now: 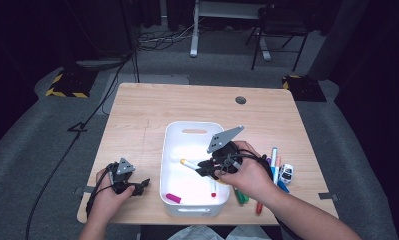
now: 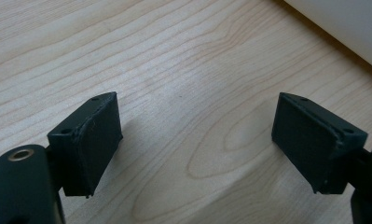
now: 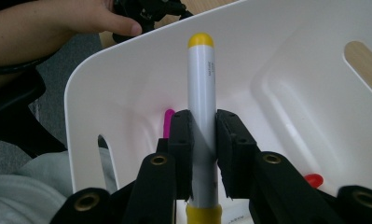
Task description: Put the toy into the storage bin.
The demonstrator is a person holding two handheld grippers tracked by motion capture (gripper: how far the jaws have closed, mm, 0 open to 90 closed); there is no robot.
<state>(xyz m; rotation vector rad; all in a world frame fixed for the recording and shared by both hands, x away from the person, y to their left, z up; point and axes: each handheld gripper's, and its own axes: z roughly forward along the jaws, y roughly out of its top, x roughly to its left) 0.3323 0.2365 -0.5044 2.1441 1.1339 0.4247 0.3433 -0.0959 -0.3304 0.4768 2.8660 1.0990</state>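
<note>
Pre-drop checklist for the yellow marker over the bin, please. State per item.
1. Grip: right claw shut on the yellow marker, pads on both sides of the barrel. ok.
2. Position: marker is over the bin interior, inside the rim. ok.
3. Landing spot: pink marker and red marker lie at the near end; the floor under the yellow one looks bare. ok.
4. Left claw: open, nothing between the pads, resting on the table beside the bin. ok.
5. Height above the bin floor: cannot tell.
6. Remaining markers right of the bin: out of the drop path. ok.
</note>
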